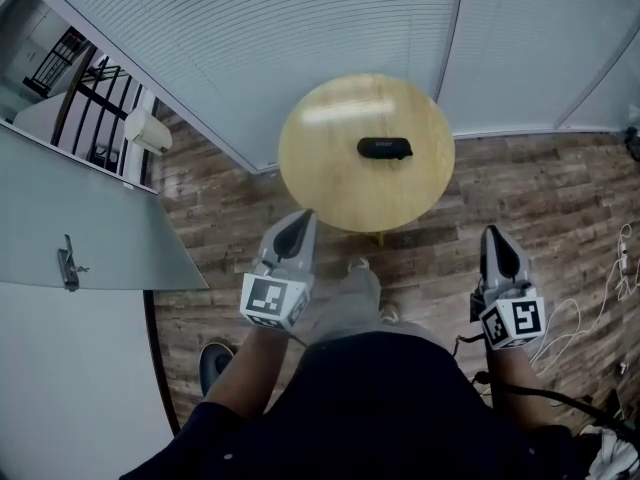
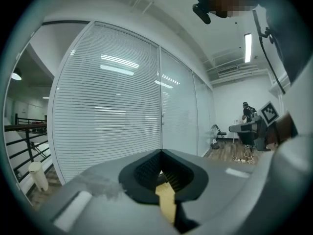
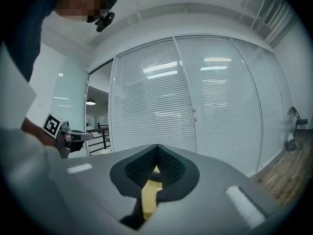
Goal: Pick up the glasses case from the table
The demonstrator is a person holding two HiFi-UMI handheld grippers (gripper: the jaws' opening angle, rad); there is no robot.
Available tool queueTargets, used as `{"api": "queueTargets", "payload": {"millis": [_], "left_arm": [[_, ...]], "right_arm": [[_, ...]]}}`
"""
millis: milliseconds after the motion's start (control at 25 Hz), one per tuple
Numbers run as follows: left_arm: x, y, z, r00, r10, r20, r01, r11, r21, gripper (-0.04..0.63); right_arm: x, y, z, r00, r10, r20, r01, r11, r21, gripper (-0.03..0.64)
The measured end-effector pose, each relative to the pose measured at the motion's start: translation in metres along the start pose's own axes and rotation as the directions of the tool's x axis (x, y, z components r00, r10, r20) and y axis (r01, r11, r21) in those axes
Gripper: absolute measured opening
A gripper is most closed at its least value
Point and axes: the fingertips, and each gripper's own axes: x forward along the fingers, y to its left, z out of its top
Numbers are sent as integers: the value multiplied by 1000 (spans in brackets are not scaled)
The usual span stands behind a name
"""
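Glasses case (image 1: 385, 148): black, oblong, rounded at both ends; probably a hard smooth shell, though it is too small to be sure. It lies flat on the tabletop, right of centre, untouched and well apart from both claws.
Table (image 1: 330, 183): round top of pale yellow wood with a soft sheen, standing close against the glazed wall.
Floor (image 1: 230, 218): dark wood-grain planks.
Wall (image 1: 300, 28): glass panels behind fine white horizontal slats.
Left gripper (image 1: 297, 226): grey moulded shell with black ribbed pads (image 2: 144, 173) and a marker cube at the hand end. It is held low in front of the person's body, nose towards the table's near edge. Its jaws are closed tip to tip with nothing between them.
Right gripper (image 1: 492, 240): same build, held out to the right of the table, about level. Its jaws are pressed together and empty (only a sliver of yellow tabletop shows through the slot behind the pads).
Arms: both forearms reach forward, side by side.
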Motion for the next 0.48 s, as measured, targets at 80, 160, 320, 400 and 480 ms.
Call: {"api": "queueTargets", "payload": {"millis": [80,160,320,400,480], "left_arm": [[18,17,-2,1000,-9,0,9,1000,-7,3],[36,36,-5,1000,-18,-2,18,1000,-13,3],[85,66,4,999,-43,11,43,999,-13,3],[109,80,10,998,-66,15,66,998,-10,3],[127,98,14,996,-86,19,86,996,-8,3]], "right_arm": [[24,0,0,1000,-6,-7,6,1000,-1,8],[48,2,2,1000,-7,-12,7,1000,-7,8],[96,-10,15,1000,-26,-12,25,999,-24,8],[121,-16,21,999,-42,-9,41,999,-24,8],[145,-13,25,999,-51,-10,51,998,-22,8]]}}
